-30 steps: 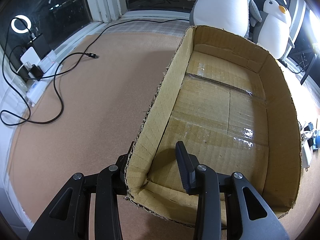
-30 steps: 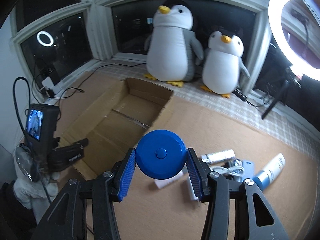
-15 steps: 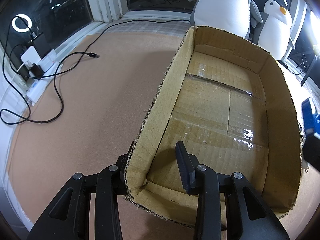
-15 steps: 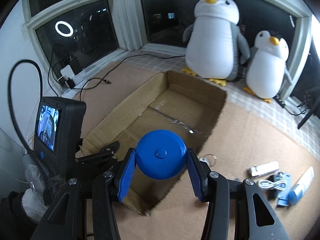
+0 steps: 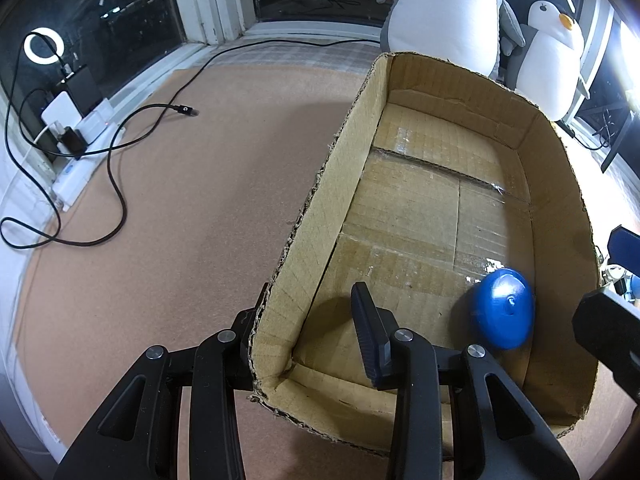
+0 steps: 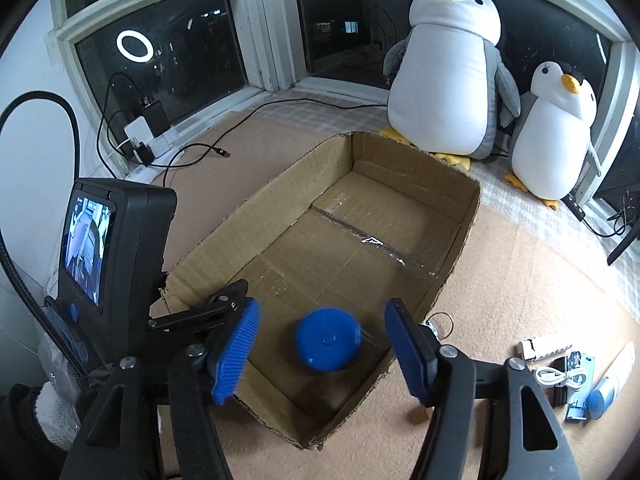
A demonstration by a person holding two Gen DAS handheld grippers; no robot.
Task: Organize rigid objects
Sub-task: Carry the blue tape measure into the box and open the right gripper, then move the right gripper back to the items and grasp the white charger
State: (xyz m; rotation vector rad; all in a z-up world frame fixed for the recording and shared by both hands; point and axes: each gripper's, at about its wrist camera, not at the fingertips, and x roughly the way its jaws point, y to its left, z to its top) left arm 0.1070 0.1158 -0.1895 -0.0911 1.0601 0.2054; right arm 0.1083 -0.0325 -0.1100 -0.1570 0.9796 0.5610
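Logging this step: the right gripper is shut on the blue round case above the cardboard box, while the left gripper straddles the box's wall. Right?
Not quite. The right gripper is open; the blue round case is free between its fingers, inside the cardboard box, as the right wrist view shows. The left gripper does straddle the wall.

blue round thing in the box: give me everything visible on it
The blue disc is a round, puck-like case in glossy blue, plastic by its look, with a small button at the centre of its face. It is inside the cardboard box, near the near-right corner. It looks blurred in the right wrist view, so whether it is settled cannot be told. No tool touches it: the right tool is open above it, and the left tool straddles the box's left wall.
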